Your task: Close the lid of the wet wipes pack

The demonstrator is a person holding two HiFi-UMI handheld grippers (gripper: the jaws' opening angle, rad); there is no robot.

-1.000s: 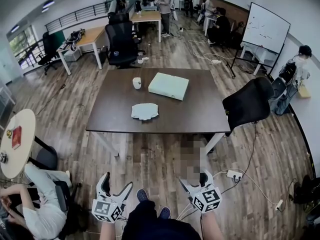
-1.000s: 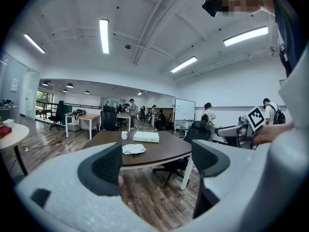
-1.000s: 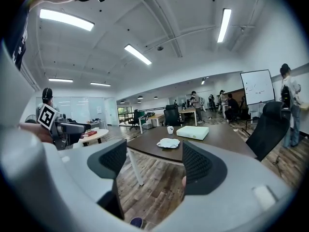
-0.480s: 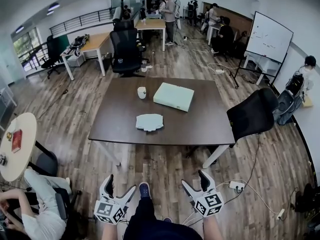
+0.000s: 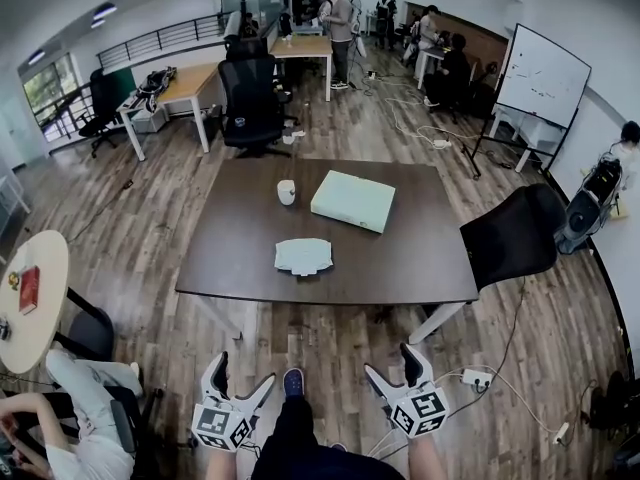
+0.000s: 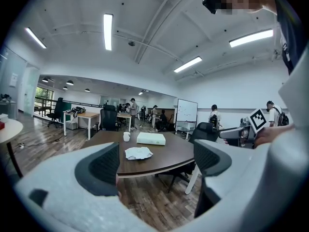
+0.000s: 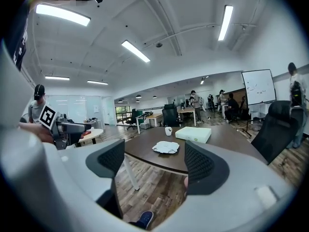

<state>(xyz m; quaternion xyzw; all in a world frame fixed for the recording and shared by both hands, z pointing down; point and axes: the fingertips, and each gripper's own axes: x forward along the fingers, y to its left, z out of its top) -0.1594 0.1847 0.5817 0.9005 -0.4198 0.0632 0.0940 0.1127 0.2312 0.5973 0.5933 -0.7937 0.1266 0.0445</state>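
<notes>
The wet wipes pack point(image 5: 303, 256), pale and crumpled-looking, lies on the dark brown table point(image 5: 240, 258) near its front edge, well ahead of both grippers. It shows small in the left gripper view point(image 6: 138, 152) and in the right gripper view point(image 7: 165, 147). My left gripper point(image 5: 242, 371) hangs low over the wooden floor, open and empty point(image 6: 157, 161). My right gripper point(image 5: 391, 362) is beside it at the same height; its jaws are opening with nothing between them point(image 7: 154, 161). Whether the pack's lid is up is too small to tell.
A flat white box point(image 5: 352, 200) and a white cup point(image 5: 287, 191) stand farther back on the table. A black chair point(image 5: 515, 233) sits at the table's right corner. A round table point(image 5: 30, 298) and a seated person point(image 5: 70, 418) are at the left. A power strip point(image 5: 473, 377) lies on the floor.
The table and pack have drawn closer as both grippers advanced toward them. The right gripper's jaws have spread wider.
</notes>
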